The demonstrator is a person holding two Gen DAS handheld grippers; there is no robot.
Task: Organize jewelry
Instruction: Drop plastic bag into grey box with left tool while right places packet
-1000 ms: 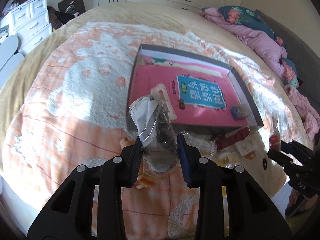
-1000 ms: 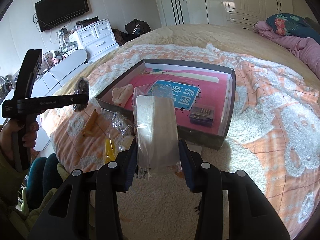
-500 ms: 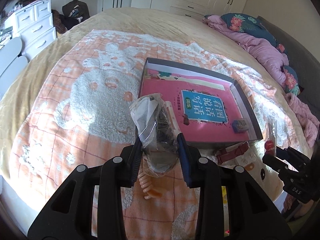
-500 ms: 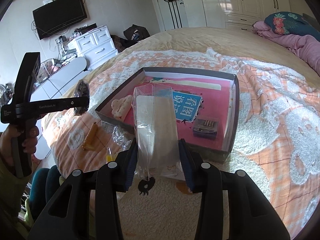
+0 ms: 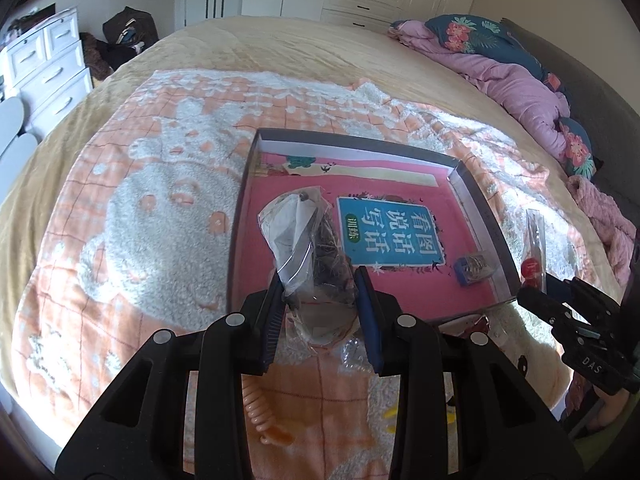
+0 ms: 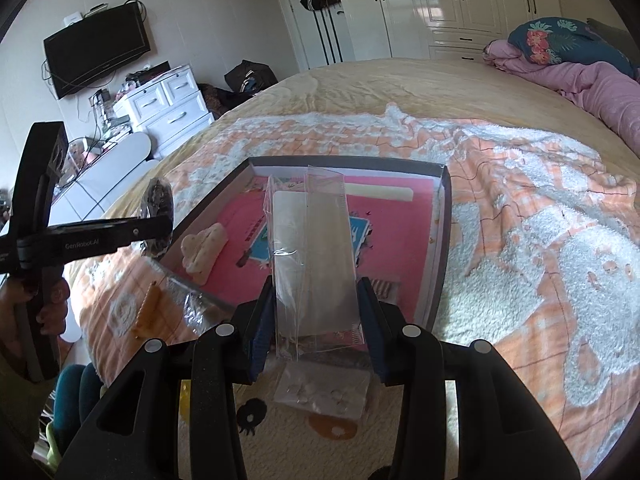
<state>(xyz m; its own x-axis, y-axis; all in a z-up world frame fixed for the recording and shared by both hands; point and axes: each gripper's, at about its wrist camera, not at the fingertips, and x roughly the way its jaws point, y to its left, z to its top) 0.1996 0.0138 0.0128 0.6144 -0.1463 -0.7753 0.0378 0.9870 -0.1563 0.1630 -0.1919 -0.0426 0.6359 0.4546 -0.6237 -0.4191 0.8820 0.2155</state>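
The left gripper [image 5: 320, 312] is clamped on a crumpled clear plastic bag [image 5: 308, 248] stuffed with something dark and tangled (what exactly cannot be told). The bag stands up between the jaws and hides part of the shallow grey-walled box [image 5: 486, 220] just beyond them. The right gripper [image 6: 316, 320] pinches a flat, stiff cellophane sleeve [image 6: 312, 248] holding a white card, upright between its jaws and likewise over the box's near edge.

The box floor is a glossy pink book cover with a blue label [image 5: 390, 236]. On it, ahead and to the right of the left jaws, lies a small blue packet [image 5: 474, 272]; ahead and left of the right jaws sits a cream, dotted, soft-looking piece [image 6: 204, 250].

Below the left jaws, on the fleecy orange-and-white blanket [image 5: 152, 224], rests a ridged peach spiral item [image 5: 264, 412]. Under the right jaws lies a white card of small studs [image 6: 324, 394]. A crinkled clear wrapper [image 6: 196, 308] sits left of them.
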